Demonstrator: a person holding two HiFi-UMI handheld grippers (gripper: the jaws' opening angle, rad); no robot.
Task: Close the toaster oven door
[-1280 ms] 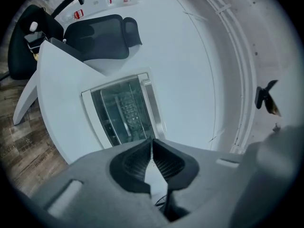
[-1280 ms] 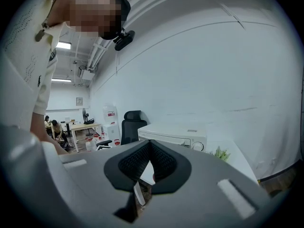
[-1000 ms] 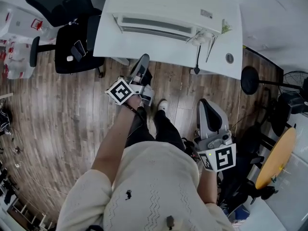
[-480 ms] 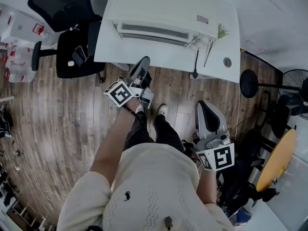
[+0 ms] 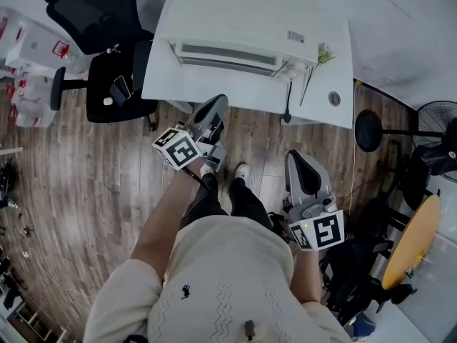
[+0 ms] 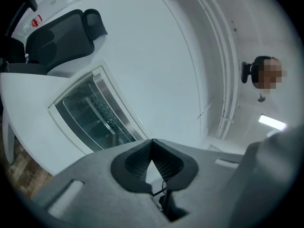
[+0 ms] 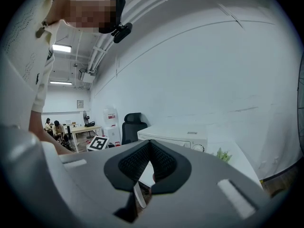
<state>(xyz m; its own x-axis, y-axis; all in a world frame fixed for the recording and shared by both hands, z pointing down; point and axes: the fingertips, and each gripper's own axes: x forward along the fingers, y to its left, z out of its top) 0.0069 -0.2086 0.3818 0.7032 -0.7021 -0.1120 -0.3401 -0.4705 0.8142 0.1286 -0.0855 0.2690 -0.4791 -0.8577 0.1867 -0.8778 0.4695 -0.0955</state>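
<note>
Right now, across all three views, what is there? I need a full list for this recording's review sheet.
toaster oven: one, white with a glass door, on the table
table: one, white, top of the head view
plant: one, small and green, on the table right of the oven
office chair: one, black, left of the table
fan: one, black, on the floor at far right
round table: one, yellow, lower right
floor: brown wood planks
people: two, seated far off in the right gripper view
left hand-held gripper: grey, jaws together, empty
right hand-held gripper: grey, jaws together, empty
</note>
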